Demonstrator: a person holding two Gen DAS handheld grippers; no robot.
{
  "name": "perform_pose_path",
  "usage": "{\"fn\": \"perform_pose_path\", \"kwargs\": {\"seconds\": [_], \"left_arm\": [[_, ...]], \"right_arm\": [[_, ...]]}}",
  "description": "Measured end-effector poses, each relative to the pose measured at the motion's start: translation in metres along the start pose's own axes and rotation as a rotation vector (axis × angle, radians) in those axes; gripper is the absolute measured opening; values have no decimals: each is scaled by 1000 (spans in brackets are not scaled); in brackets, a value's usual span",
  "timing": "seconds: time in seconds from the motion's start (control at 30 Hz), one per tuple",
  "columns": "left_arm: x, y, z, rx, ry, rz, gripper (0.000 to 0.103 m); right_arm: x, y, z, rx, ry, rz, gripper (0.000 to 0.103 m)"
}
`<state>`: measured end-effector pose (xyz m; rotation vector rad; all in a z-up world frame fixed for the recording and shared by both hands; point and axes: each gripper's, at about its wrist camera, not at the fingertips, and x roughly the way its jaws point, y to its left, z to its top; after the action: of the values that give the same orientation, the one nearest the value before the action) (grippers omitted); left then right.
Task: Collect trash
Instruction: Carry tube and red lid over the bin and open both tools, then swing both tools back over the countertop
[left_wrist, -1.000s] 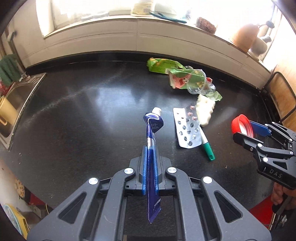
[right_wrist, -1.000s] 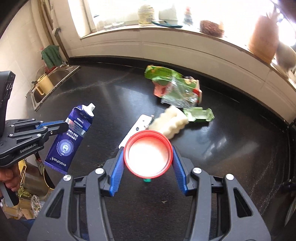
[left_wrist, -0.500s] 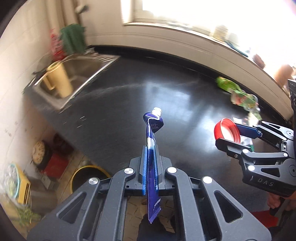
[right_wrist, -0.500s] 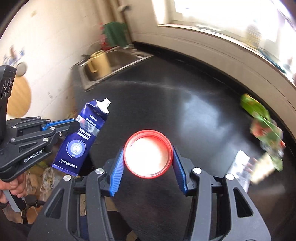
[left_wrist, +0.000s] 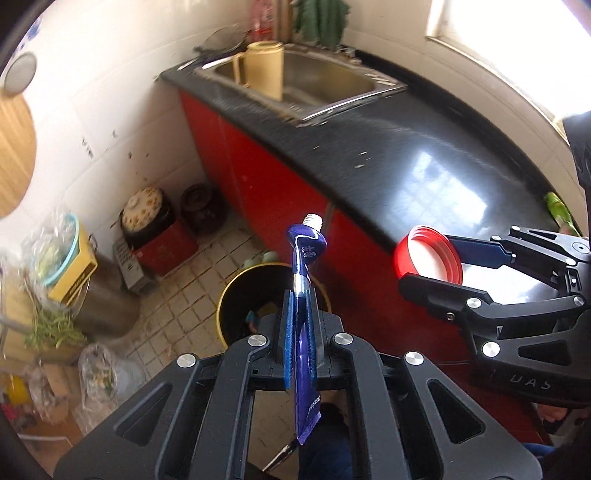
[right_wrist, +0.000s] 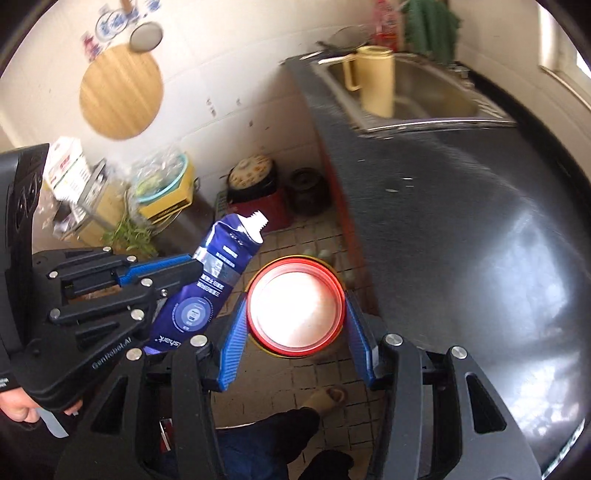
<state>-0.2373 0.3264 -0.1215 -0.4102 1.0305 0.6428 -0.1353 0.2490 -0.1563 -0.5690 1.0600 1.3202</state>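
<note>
My left gripper (left_wrist: 301, 310) is shut on a flattened blue toothpaste tube (left_wrist: 306, 254), its white nozzle pointing away from me. Right below it on the floor stands a black bin with a yellow rim (left_wrist: 227, 295). In the right wrist view the same tube (right_wrist: 218, 280) hangs in the left gripper (right_wrist: 192, 273). My right gripper (right_wrist: 295, 314) is shut on a red jar lid (right_wrist: 295, 306), white inside, which hides most of the bin. From the left wrist view the lid (left_wrist: 428, 258) and right gripper (left_wrist: 424, 264) hover at the counter's edge.
A black countertop (left_wrist: 424, 158) with red cabinet fronts (left_wrist: 258, 173) runs to a steel sink (left_wrist: 325, 81) holding a yellow jug (left_wrist: 264, 66). Pots (left_wrist: 147, 214), bags and a metal container (left_wrist: 107, 302) crowd the tiled floor. A person's slippered foot (right_wrist: 327, 397) is near the bin.
Both grippers swung left, off the counter with its remaining litter, to beyond the counter's edge above the floor bin. Each keeps its hold: tube on the left, lid on the right.
</note>
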Motion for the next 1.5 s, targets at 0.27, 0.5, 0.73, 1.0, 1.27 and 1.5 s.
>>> {"fn": "perform_pose_path", "kwargs": {"seconds": [0.27,0.5,0.73,1.0,1.27,1.5], "left_arm": [[59,50,-19,-97,62,-27,5],[105,68,-23,-162,102,-62,6],[130,73,-19,-170,111,-82,6],[136,75,-21,-184,114,-59,77],[93,23,-5,-14,75,-9,93],[42,-106,23,285,-48,-144,94]], "right_arm": [[76,22,25,-28,113,5,49],[116,18,35,-39,173,-38,49],[131,11,48,-32,190,-57,54],[109,1,51,-4,160,-46,77],[-6,-46,18,109,2,-145,88],[-144,-125,-59,346,-169,-440,90]]}}
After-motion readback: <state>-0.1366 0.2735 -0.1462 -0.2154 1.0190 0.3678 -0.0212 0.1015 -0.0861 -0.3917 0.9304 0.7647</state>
